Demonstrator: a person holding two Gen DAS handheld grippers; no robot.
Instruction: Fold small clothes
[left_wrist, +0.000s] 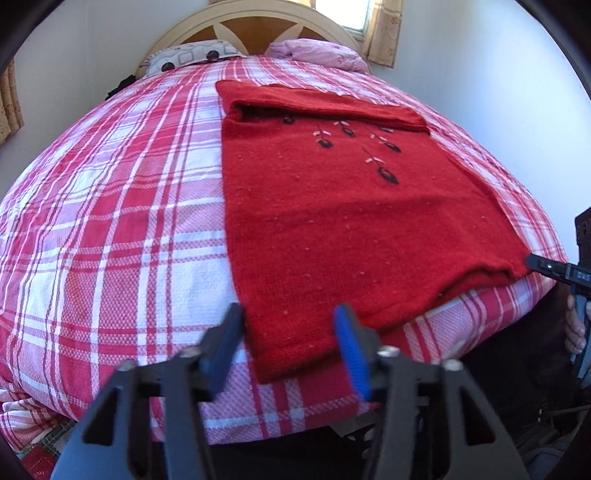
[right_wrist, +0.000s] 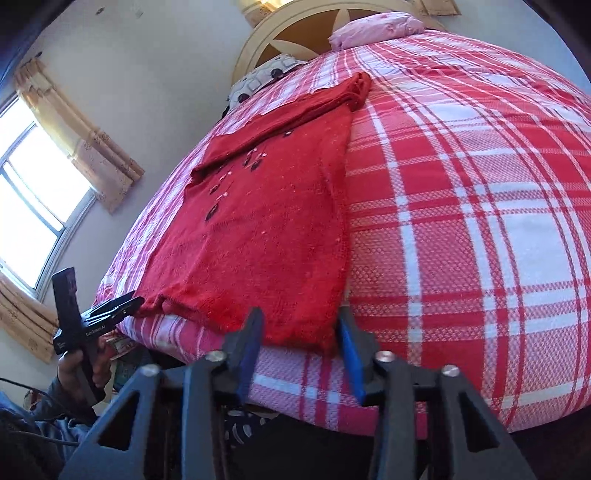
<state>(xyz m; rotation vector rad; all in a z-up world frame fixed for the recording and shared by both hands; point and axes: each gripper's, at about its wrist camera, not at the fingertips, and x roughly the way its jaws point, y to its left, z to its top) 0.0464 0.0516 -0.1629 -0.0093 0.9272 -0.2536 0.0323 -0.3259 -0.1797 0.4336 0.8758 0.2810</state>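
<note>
Both claws, left (left_wrist: 288, 345) and right (right_wrist: 301, 347), are standing spread at the sweater's (left_wrist: 351, 206) lower hem corners, so pinching both evenly is giving a straight fold.

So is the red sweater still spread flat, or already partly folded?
Partly folded. The red sweater lies on the plaid bedspread with its far part turned over in a doubled band, and layered edges show at one near corner.

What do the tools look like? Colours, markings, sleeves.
Left tool and right tool: black frames, silver screws, blue pads inside the fingers. White lettering on the left tool's side, unreadable. Left hand bare, grey-blue sleeve.
</note>
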